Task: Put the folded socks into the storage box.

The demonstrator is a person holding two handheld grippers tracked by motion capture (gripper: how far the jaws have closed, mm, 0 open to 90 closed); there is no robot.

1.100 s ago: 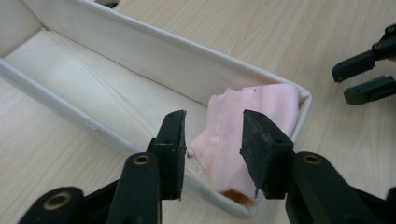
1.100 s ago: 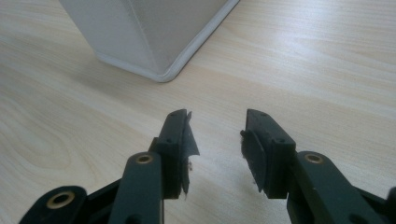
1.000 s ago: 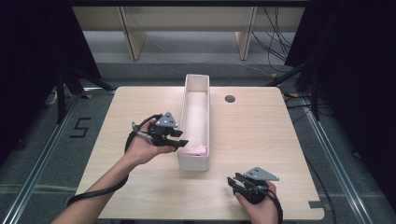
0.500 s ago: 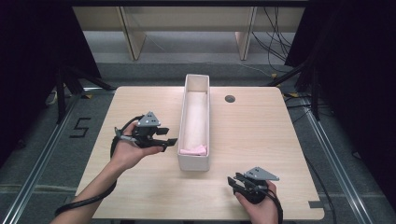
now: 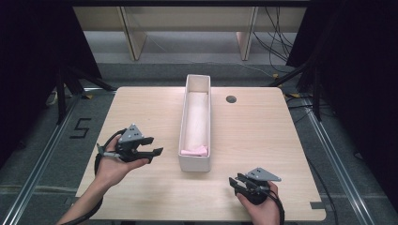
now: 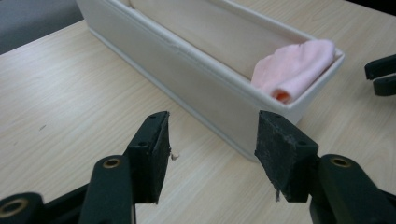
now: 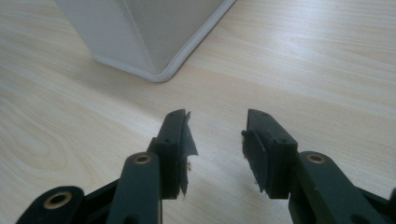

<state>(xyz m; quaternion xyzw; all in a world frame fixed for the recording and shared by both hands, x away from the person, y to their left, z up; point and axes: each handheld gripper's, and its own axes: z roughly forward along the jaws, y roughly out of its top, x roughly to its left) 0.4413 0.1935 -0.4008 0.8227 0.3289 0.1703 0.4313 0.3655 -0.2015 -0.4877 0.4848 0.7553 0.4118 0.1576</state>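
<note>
Pink cloth (image 5: 195, 151), rolled or loosely folded, lies inside the near end of a long white tray (image 5: 195, 163) that stands lengthwise at the middle of a pale wood-grain table (image 5: 141, 108); in the left gripper view the cloth (image 6: 295, 70) rests against the tray's end wall (image 6: 219, 100), its top about level with the rim. By its look it is light, soft and limp, so it would sag and unroll if lifted by an edge; a pinch across the thick rolled fold near its middle, taken from above, seems the safest hold, with the jaws kept off the rim. Left gripper (image 5: 155, 146) is held just left of the tray, its jaws having just been opening and now standing apart with nothing between them; the cloth lies beyond them, untouched. Right gripper (image 5: 236, 181) rests near the table's front edge, to the right of the tray's near end, jaws likewise apart and empty. The tabletop is smooth and bare, with a round cable hole (image 5: 231, 99) toward its far right. Around it are grey floor (image 5: 65, 117), dark curtains, trailing cables and a floor mark reading 5 (image 5: 80, 128).
</note>
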